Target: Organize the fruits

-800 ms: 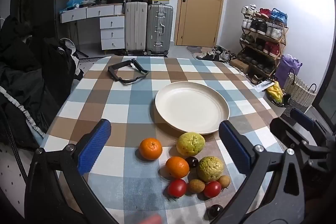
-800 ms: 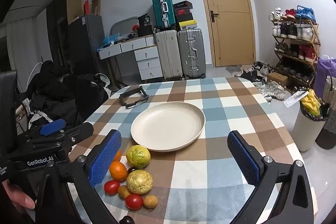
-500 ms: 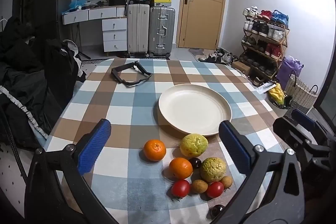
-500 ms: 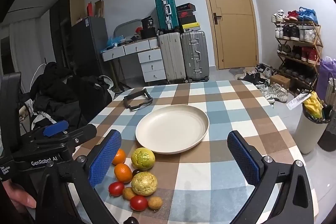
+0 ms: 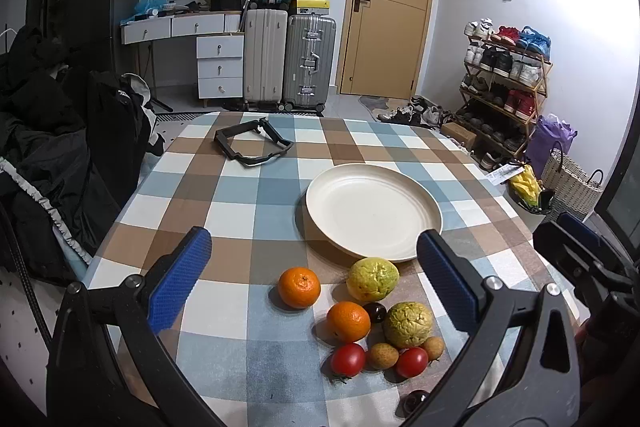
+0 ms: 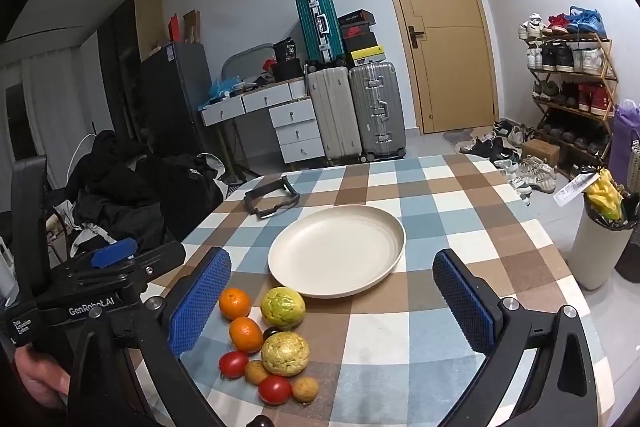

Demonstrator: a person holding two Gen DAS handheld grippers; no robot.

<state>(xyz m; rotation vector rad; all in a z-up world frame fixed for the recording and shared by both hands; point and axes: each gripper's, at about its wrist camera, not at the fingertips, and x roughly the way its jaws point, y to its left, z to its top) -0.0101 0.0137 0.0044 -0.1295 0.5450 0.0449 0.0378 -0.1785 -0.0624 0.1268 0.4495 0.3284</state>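
On the checked tablecloth (image 5: pixel 224 187), near edge: whole fruit pile sitting loose, nothing on the plate (image 5: pixel 374 213) yet. Two oranges (image 5: pixel 299 287), two bumpy yellow-green fruits (image 5: pixel 373 279), two tomatoes (image 5: pixel 348 359), a few little brown ones (image 5: pixel 383 355) and a couple of dark ones (image 5: pixel 377 311), all bunched just near of the plate's rim.

Compared with a moment back, sits a touch lower in both views now, with more of the far room showing, so looks like both claws easing back or tipping up a bit rather than diving in. Means zero progress on the sorting so far, probably just lining up for a first pick.

Left claw (image 5: pixel 312 285) spread about as wide as it goes, holding nothing, angled down at the table with the far orange roughly centred between the blue pads (image 5: pixel 180 287). Right claw (image 6: pixel 332 303) same deal, wide open and empty, tilted down less steeply, aimed more at the plate's near rim, fruit off to its left. Hand (image 6: pixel 40 381) gripping the left handle visible at the left edge of the right view.

Black frame thing (image 5: pixel 252 143) lying far left on the table, well apart from everything.
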